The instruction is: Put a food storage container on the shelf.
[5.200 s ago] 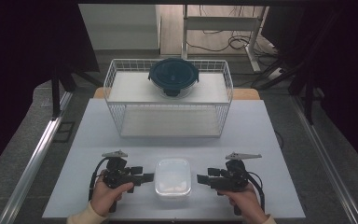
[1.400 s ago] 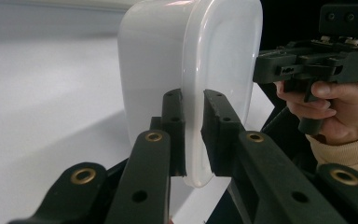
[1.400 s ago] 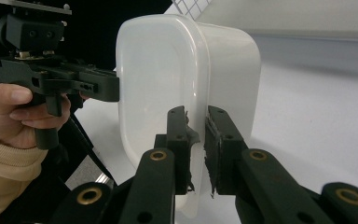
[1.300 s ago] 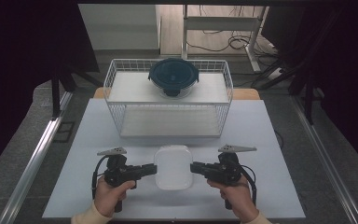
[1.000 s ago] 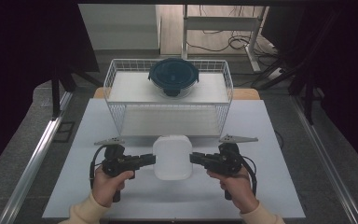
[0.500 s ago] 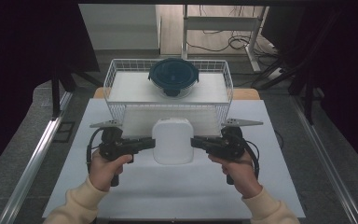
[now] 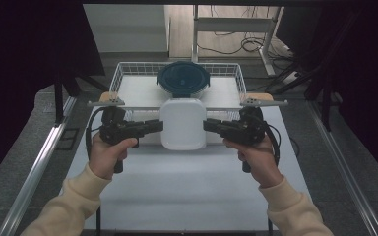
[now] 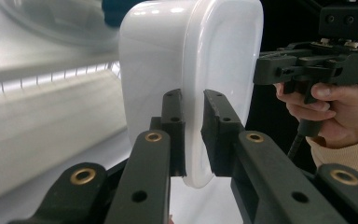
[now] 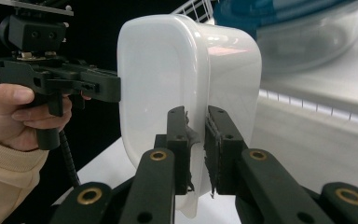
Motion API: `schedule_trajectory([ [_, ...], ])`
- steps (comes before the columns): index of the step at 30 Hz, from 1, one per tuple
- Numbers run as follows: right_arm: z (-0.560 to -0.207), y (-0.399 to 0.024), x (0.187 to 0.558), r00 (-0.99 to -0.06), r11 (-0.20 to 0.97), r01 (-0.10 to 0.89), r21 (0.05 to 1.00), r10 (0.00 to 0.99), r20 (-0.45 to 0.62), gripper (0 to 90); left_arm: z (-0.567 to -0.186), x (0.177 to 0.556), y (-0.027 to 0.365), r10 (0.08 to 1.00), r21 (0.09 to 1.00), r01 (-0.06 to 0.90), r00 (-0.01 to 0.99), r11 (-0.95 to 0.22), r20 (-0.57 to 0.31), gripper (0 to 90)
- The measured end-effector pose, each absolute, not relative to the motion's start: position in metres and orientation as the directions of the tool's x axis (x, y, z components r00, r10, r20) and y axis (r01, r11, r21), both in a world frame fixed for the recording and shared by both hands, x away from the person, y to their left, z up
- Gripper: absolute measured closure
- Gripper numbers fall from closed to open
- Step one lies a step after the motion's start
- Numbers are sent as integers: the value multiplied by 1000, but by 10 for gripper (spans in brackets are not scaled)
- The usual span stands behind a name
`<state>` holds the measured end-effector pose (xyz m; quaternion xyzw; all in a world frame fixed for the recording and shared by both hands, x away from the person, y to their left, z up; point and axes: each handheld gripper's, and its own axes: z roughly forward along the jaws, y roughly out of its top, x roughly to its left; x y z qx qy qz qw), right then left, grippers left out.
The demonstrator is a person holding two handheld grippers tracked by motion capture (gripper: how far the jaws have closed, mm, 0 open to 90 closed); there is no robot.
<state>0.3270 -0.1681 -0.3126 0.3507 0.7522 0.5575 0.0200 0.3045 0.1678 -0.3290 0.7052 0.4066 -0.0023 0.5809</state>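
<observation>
A white plastic container (image 7: 183, 123) hangs in the air above the table, in front of the wire basket. My left gripper (image 7: 159, 126) is shut on its left rim and my right gripper (image 7: 206, 124) is shut on its right rim. In the left gripper view the container's (image 8: 191, 56) rim sits pinched between the black jaws of the left gripper (image 8: 193, 100). From the right gripper view, the right gripper (image 9: 196, 116) clamps the container's (image 9: 186, 70) opposite rim, with the other hand's gripper (image 9: 114, 88) across from it.
A white wire basket (image 7: 118, 73) stands at the back of the white table (image 7: 187, 187), holding a round bowl with a dark blue lid (image 7: 183, 78). Metal rails run along both sides of the table, and cables lie on the floor beyond.
Both grippers have raised the container off the table and carried it toward the basket. Each stays clamped on its rim.
</observation>
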Motion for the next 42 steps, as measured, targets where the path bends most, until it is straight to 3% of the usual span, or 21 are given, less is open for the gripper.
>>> schedule_trajectory([
  [16,-264,-161,352,-773,122,464,878,540,333,803,-277,331,176,573,840,542,690,-4,-443,797],
  [30,-219,-155,396,-762,114,465,878,556,331,802,-237,383,183,547,828,560,692,5,-471,796],
  [42,-224,-148,432,-723,109,535,838,572,387,799,-243,417,187,556,772,635,638,11,-532,794],
])
